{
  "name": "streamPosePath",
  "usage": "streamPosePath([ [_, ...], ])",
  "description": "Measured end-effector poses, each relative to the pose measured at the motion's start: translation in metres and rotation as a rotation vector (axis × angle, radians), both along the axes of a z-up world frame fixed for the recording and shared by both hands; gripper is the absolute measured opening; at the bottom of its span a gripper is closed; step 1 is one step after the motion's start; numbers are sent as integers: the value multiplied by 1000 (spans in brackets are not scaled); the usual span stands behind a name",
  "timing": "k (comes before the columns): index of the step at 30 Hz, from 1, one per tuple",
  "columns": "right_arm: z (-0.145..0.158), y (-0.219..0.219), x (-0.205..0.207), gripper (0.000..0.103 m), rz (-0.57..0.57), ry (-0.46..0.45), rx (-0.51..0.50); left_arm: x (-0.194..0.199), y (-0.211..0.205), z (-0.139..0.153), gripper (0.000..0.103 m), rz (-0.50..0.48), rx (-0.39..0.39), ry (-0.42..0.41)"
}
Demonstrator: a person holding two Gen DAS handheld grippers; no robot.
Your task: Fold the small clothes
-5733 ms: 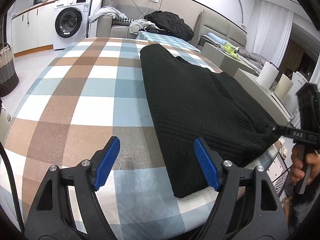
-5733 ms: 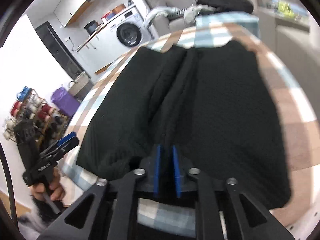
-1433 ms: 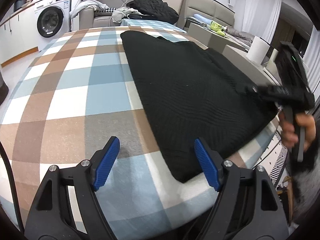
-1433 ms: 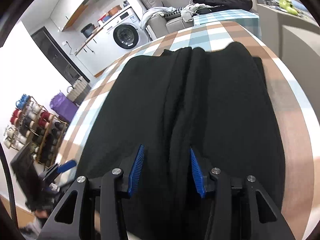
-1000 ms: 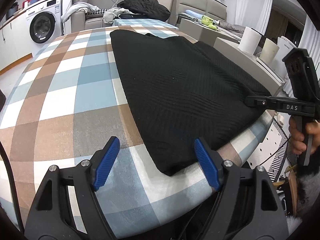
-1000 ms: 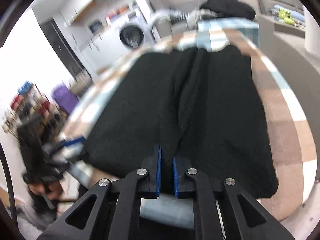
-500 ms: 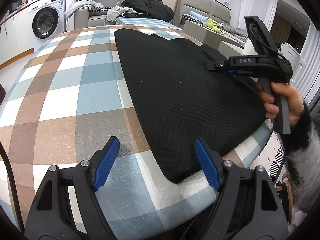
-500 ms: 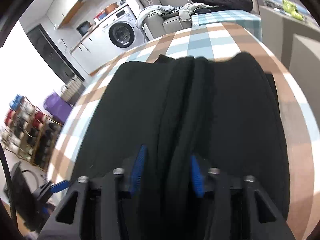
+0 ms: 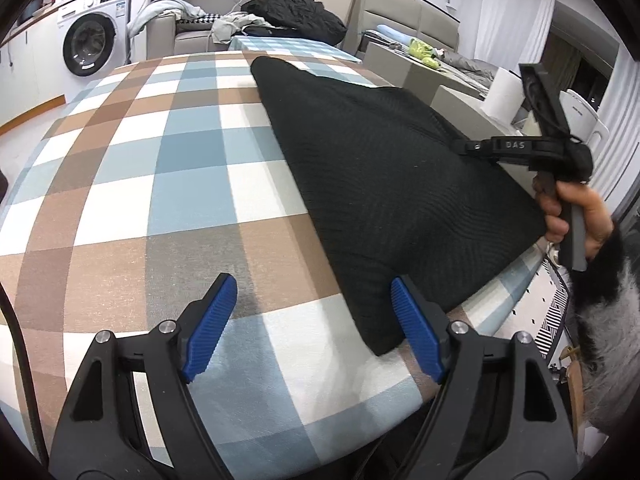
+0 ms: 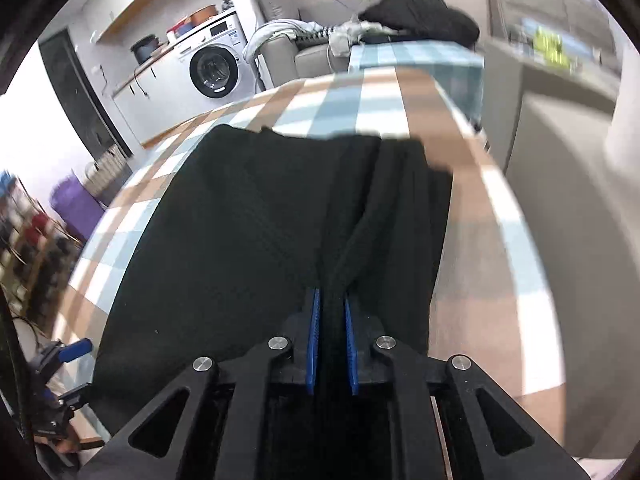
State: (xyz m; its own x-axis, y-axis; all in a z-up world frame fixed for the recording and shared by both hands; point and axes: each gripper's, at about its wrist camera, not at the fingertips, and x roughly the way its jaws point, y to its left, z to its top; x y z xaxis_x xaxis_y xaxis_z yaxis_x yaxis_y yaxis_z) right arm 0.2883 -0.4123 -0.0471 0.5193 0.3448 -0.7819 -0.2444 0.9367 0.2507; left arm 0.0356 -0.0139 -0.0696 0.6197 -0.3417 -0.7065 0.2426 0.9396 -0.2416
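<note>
A black knit garment [image 9: 400,184] lies flat on the checked table [image 9: 160,180], reaching to its right edge. My left gripper [image 9: 313,280] hangs open low over the table's near end, with its right pad beside the garment's near corner and nothing between the pads. In the right wrist view the right gripper [image 10: 331,304] is closing, its blue pads pinching a raised fold of the garment [image 10: 240,220] near its right side. The left wrist view shows a hand holding that right gripper [image 9: 464,145] over the garment's right edge. The left gripper [image 10: 68,350] shows at the lower left.
A washing machine [image 9: 88,48] stands at the back left. A sofa with a pile of clothes [image 9: 296,12] is behind the table. A paper roll [image 9: 504,92] and low furniture stand right of the table. A shelf rack [image 10: 24,240] is on the floor at left.
The right gripper's jaws, open astride the raised fold half a second ago, have come together on it, and it has shifted across the garment. The left gripper has stayed put.
</note>
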Motion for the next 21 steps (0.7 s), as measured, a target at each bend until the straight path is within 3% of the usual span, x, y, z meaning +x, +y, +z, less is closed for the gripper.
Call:
streamPosePath([
  [6, 9, 5, -7, 7, 23, -64, -10, -4, -4, 12, 77, -32, -58, -13],
  [11, 52, 1, -23, 4, 11, -182, -18, -9, -6, 29, 79, -38, -74, -51],
  [13, 43, -6, -16, 4, -39, -157, -83, -7, -9, 29, 79, -41, -56, -58],
  [16, 21, -17, -6, 5, -70, -72, -71, -2, -12, 23, 79, -38, -43, -39],
  [21, 14, -33, -30, 18, -68, -27, 81, 7, -8, 10, 79, -14, -39, -11],
])
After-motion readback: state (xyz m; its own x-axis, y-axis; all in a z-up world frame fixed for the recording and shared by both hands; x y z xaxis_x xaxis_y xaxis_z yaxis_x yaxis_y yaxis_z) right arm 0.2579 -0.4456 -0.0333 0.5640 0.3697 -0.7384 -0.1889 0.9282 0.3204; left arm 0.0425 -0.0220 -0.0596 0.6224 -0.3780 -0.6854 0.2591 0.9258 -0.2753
